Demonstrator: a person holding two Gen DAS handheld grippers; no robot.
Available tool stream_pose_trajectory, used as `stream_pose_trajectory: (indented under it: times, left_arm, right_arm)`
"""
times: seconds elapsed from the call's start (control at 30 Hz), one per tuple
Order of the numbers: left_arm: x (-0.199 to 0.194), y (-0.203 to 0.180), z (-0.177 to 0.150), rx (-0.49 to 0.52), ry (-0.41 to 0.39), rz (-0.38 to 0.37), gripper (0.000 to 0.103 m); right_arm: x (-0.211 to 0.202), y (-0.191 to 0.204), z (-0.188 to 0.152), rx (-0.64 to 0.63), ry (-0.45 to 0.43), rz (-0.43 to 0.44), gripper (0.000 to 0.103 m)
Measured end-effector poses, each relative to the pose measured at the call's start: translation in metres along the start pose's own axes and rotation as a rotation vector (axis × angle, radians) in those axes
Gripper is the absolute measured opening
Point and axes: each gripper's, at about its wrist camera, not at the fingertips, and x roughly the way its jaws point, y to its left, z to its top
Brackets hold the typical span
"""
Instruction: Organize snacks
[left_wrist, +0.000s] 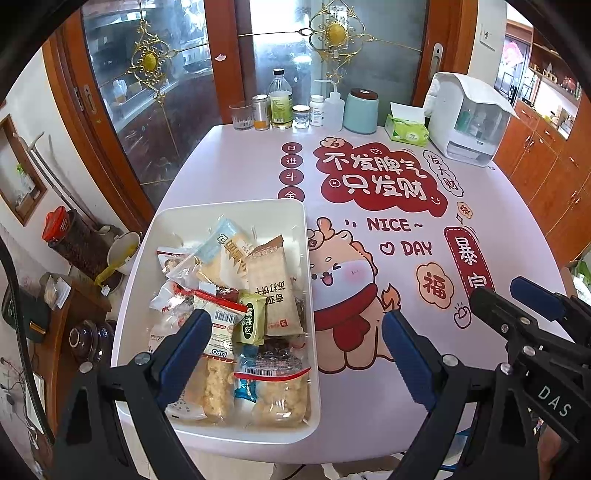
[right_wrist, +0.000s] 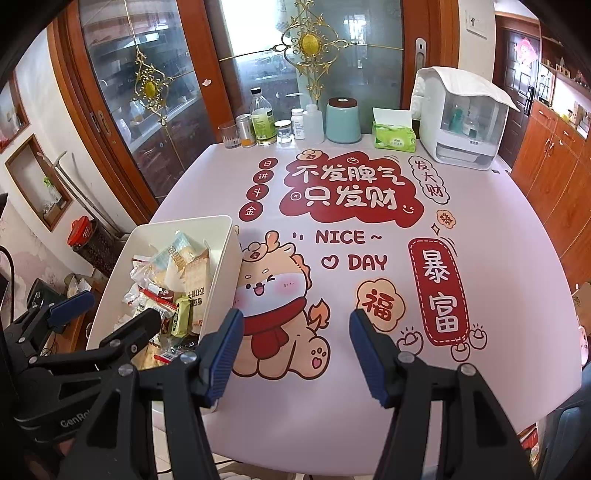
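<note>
Left gripper (left_wrist: 295, 354) and right gripper (right_wrist: 295, 350) both gape, empty; bin (left_wrist: 236, 206) of snacks (left_wrist: 267, 280) at nine o'clock, one marked "UFO"; table (right_wrist: 517, 332) reads "NICE DAY"

We see a table (left_wrist: 369, 398) under a smooth, faintly glossy printed cover. The white bin (left_wrist: 312, 280) looks like smooth, matt plastic. In it lie snack packets (left_wrist: 269, 284) in crinkled plastic film, some clear and shiny, some printed and duller. The left hand-held gripper (left_wrist: 295, 343) and the right hand-held gripper (right_wrist: 295, 345) look like matt black plastic with small bright metal screw heads; their fingers (left_wrist: 184, 354) carry blue ribbed pads. At the far edge stand a clear glass tumbler (left_wrist: 242, 116), a glass bottle (left_wrist: 280, 99), a pale blue smooth canister (left_wrist: 361, 112) with a dark lid, and a tissue pack (left_wrist: 406, 133) with paper showing. Behind, the doors (left_wrist: 177, 122) are glossy reddish wood with glass panes and gilt metal ornaments.
</note>
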Motion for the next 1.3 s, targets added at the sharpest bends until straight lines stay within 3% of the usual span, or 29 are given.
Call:
stream_pose_trajectory:
  times: [1.3]
  left_arm:
    - [-0.0006, 0.0044, -0.0014, -0.003, 0.003, 0.004, 0.093]
  right_arm:
    - [0.0033, 0.0102, -0.0058, -0.008, 0.007, 0.003, 0.060]
